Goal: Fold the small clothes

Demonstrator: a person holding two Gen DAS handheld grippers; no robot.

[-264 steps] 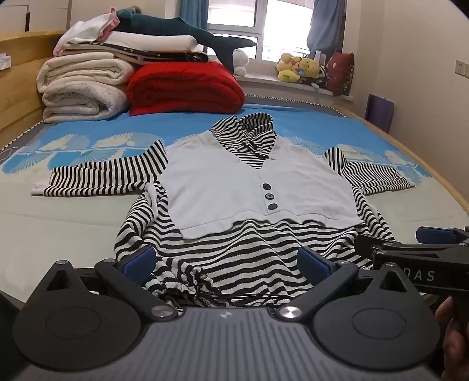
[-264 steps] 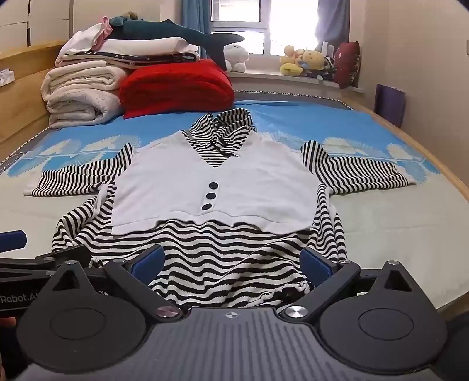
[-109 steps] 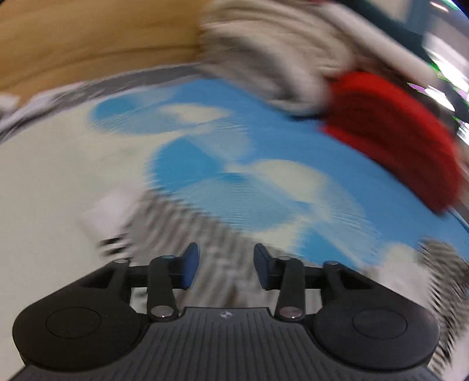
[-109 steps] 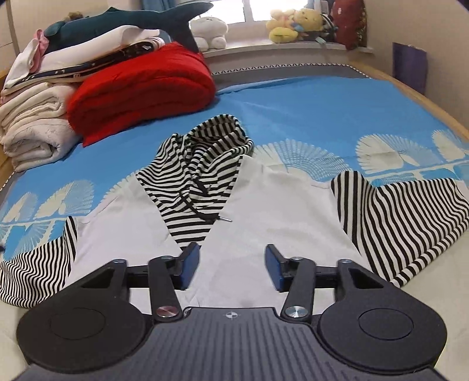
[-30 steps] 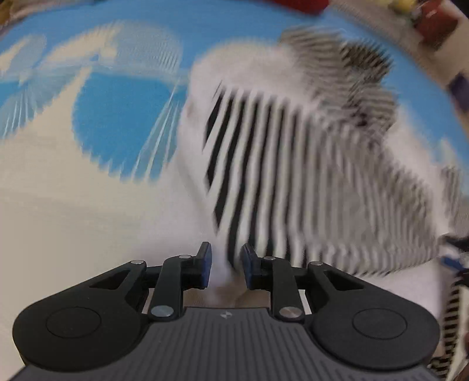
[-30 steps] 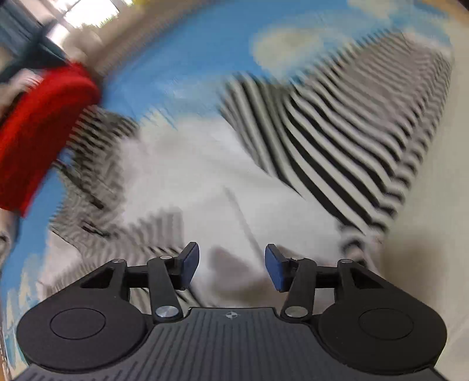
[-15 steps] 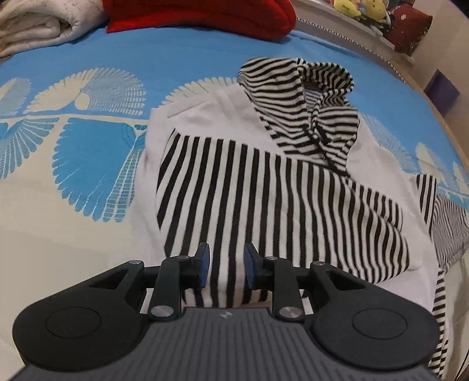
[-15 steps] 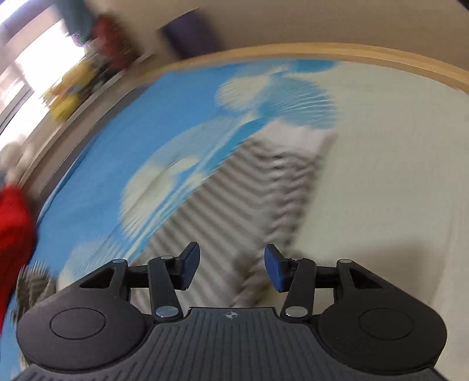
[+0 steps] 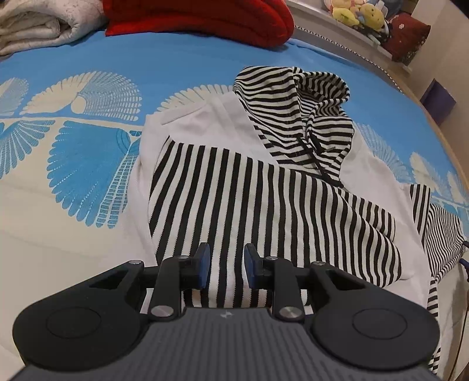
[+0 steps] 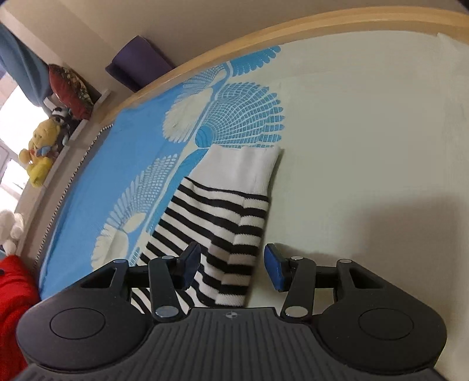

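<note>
A small black-and-white striped hoodie (image 9: 275, 211) with a white front panel lies on the bed. Its left sleeve is folded across the chest. The striped hood (image 9: 304, 117) lies flat at the top. My left gripper (image 9: 225, 265) hovers just over the folded sleeve with its jaws slightly apart, holding nothing. In the right wrist view the other sleeve (image 10: 222, 228) lies stretched out, ending in a white cuff (image 10: 243, 168). My right gripper (image 10: 233, 271) is open with its jaws either side of that sleeve, a little short of the cuff.
The bed has a blue and cream sheet (image 9: 88, 164) with a fan pattern. A red blanket (image 9: 205, 17) and rolled white bedding (image 9: 35, 26) lie at the head. A wooden bed edge (image 10: 263, 38), plush toys (image 10: 39, 149) and a purple box (image 10: 137, 64) are beyond the right sleeve.
The left gripper has laid the left sleeve across the chest and its jaws have parted slightly. The right gripper has swung out to the right sleeve and settled over it near the cuff.
</note>
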